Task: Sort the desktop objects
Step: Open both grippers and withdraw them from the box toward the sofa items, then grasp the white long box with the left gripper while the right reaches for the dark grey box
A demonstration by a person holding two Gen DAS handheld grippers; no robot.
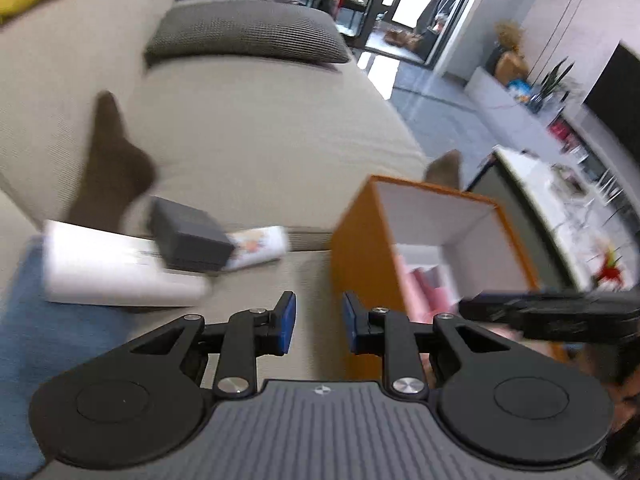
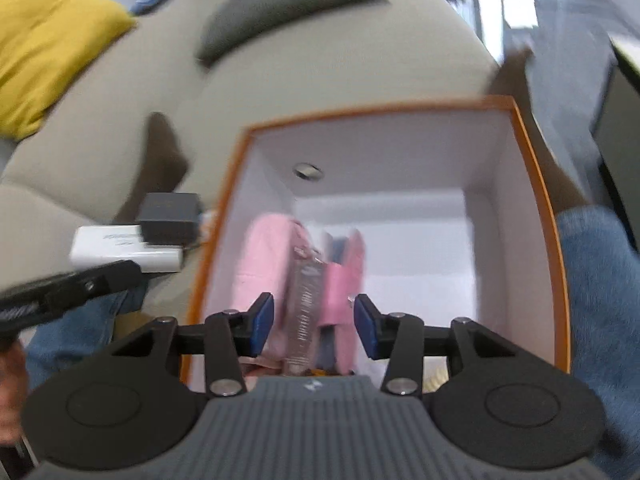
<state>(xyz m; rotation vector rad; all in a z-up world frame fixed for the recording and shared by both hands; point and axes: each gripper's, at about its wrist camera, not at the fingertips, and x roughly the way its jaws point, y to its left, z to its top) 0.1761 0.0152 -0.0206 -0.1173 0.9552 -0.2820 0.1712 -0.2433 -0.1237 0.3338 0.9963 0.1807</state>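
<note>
Tongs of the right hand [image 2: 314,326] stand open and empty above the orange box [image 2: 536,184], whose floor at lower centre of the frame already holds pink items [image 2: 260,256] and a clear tube [image 2: 306,312]. The left tongs [image 1: 319,322] are narrowly parted on nothing, low in their frame. Three things lie unsorted on the sofa [image 1: 248,132] at left of the box: a white box [image 1: 108,272], a dark box [image 1: 192,240], a printed pack [image 1: 260,246]. The dark box, lying on top, looks the best next pick: the left tongs should open wider and approach squarely.

No text is legible: dark print on the white box [image 2: 124,250] and markings on the clear tube [image 2: 306,304] are too blurred to read
</note>
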